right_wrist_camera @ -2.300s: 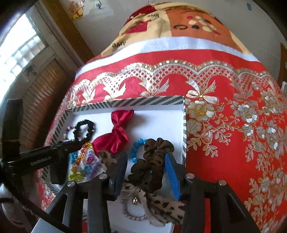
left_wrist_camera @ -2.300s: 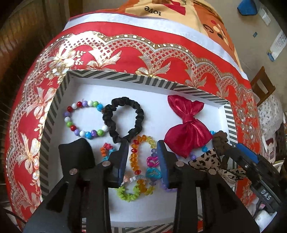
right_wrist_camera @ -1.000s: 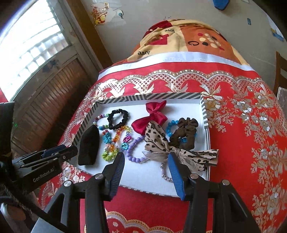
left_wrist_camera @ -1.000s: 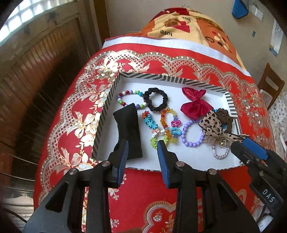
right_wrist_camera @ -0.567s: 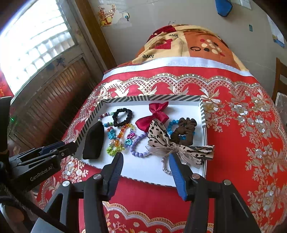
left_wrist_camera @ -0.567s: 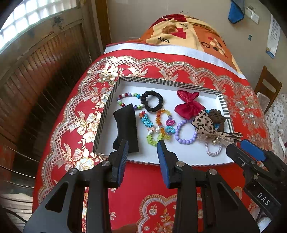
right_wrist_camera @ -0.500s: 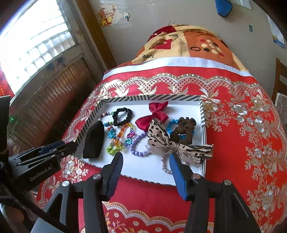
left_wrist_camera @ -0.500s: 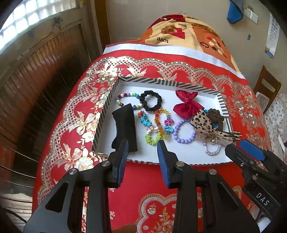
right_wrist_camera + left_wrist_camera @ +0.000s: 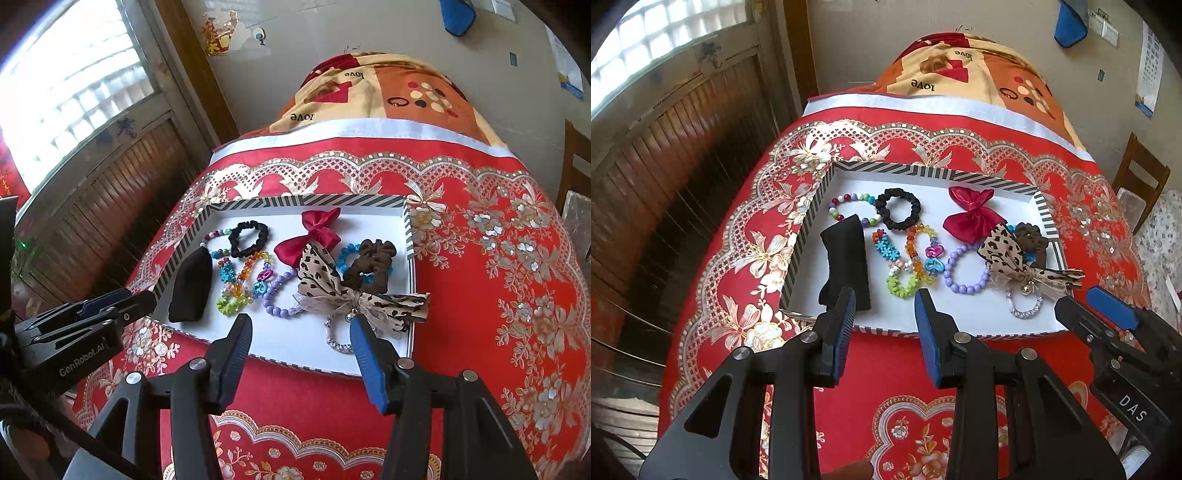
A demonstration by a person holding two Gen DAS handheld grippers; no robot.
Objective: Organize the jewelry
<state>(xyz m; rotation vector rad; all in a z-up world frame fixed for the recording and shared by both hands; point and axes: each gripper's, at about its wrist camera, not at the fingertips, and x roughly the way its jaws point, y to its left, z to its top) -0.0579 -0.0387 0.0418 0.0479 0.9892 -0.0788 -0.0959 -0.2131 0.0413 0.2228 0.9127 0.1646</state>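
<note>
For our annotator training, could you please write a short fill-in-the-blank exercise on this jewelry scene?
1. The shallow white tray with the striped rim rests on a ____ floral cloth.
2. The shiny satin bow is ____.
3. The left gripper and right gripper are both ____.
4. The round-bead bracelet left of the leopard-print bow is ____.

Missing words: red; red; open; purple

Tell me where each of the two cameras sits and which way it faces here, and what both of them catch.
Left wrist: sits on the left gripper, looking down and forward at the striped tray; its own open fingers show, the right gripper at lower right.
Right wrist: sits on the right gripper, facing the same tray from further right; open fingers show, the left gripper at lower left.
Shared: tray, red bow, black scrunchie, red tablecloth.
</note>
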